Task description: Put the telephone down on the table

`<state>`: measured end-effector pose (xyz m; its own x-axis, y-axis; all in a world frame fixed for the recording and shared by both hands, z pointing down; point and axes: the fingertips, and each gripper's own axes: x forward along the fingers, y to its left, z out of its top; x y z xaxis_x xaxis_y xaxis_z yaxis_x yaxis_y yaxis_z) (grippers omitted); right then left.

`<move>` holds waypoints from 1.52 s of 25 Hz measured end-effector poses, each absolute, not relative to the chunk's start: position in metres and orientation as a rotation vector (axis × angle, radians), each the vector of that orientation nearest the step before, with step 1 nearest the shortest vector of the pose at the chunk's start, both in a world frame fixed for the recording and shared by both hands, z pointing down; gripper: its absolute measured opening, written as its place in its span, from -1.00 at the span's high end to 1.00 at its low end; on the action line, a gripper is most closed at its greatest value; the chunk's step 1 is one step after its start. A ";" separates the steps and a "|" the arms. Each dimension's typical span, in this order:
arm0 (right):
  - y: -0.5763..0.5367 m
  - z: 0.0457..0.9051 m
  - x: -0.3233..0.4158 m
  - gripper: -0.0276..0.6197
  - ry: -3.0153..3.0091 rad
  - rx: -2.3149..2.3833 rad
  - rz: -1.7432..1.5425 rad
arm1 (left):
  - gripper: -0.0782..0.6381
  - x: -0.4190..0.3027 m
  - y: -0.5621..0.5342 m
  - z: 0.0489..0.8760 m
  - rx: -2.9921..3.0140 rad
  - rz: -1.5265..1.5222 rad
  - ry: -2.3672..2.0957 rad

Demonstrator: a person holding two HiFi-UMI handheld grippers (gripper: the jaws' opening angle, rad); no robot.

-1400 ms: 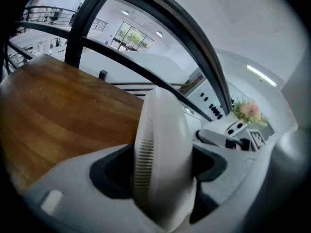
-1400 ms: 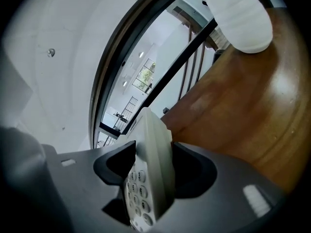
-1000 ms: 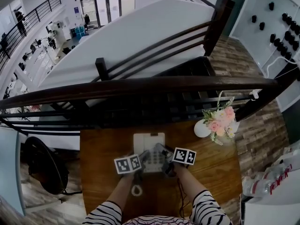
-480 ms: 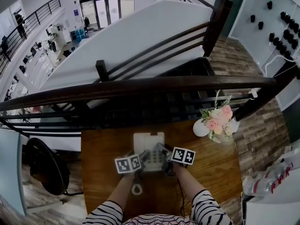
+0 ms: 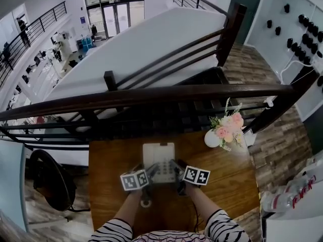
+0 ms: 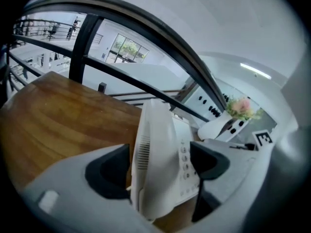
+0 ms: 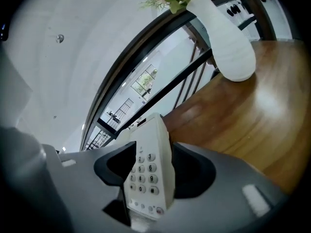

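The left gripper [image 5: 146, 171] is opening its jaws and the right gripper [image 5: 177, 169] is closing its own, both loose around the telephone [image 5: 159, 158] on the table [image 5: 111, 160].

A dark wooden railing [image 5: 151, 94] crosses above a wood-plank floor [image 5: 280, 137]. Beyond it, daylight comes through glass doors [image 5: 117, 15] across a lower hall.
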<state>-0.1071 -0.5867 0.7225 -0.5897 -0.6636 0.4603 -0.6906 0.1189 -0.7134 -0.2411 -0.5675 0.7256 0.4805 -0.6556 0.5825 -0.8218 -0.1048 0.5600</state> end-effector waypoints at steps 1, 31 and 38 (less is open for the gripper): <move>-0.580 0.719 -0.107 0.21 -2.335 1.406 1.508 | -0.29 -0.243 -0.563 0.723 1.828 0.228 -1.253; -0.374 0.624 -0.056 0.91 -2.544 1.280 1.270 | 0.77 -0.184 -0.355 0.617 2.002 0.119 -1.440; -0.312 0.616 -0.033 0.91 -2.594 1.241 1.214 | 0.77 -0.158 -0.288 0.612 2.022 0.094 -1.475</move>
